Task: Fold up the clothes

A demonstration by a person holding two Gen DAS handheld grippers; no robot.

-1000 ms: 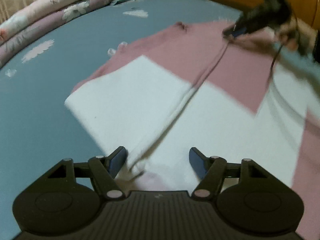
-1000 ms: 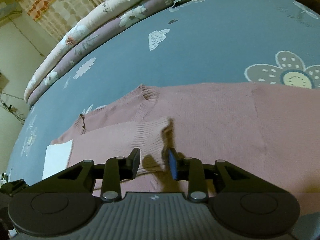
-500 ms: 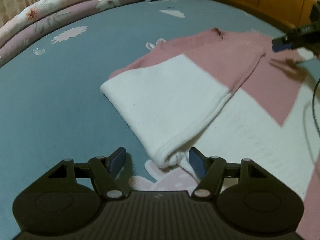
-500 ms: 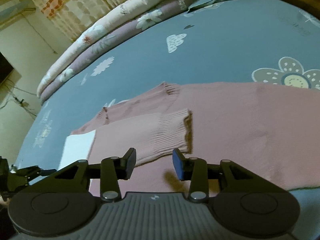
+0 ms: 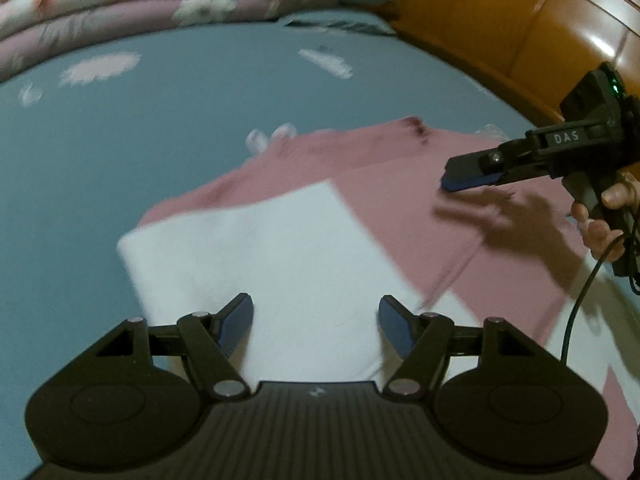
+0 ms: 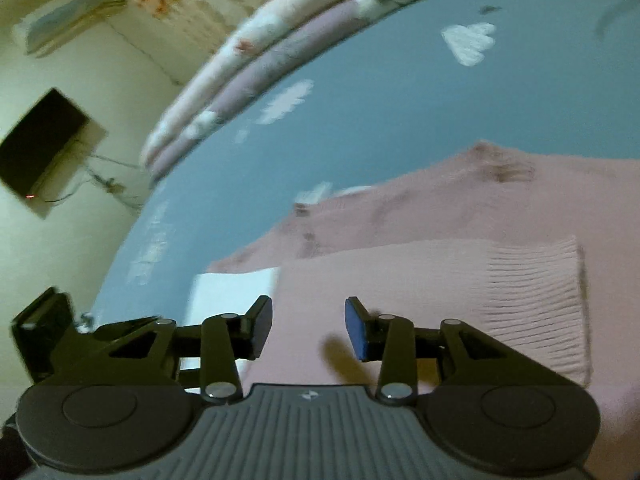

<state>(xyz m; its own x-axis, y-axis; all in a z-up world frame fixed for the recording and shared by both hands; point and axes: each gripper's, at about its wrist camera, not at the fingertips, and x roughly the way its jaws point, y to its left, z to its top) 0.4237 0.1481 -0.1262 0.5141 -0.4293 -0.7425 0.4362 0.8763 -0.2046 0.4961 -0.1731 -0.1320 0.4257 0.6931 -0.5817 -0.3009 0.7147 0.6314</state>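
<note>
A pink and white knit sweater [image 5: 400,208] lies flat on the blue bedsheet [image 5: 120,140]. Its white part [image 5: 280,248] is folded over towards the middle. My left gripper [image 5: 316,324] hovers open over that white part, with nothing pinched. In the right wrist view the sweater [image 6: 440,200] has a pink sleeve laid across its body, and the ribbed cuff [image 6: 532,296] is to the right. Over the sleeve my right gripper [image 6: 308,324] stands open and empty. The left wrist view shows the right gripper [image 5: 468,178] held by a hand above the pink part.
Folded floral quilts [image 5: 120,8] line the far side of the bed. A wooden headboard [image 5: 500,20] runs along the right. A black cable [image 5: 576,312] hangs from the right gripper. A dark screen [image 6: 40,148] hangs on the wall beyond the bed.
The right gripper has let go of the sleeve cuff, widened and drawn back; the cuff now lies flat to its right. The left gripper has moved from the sweater's fold onto the white part.
</note>
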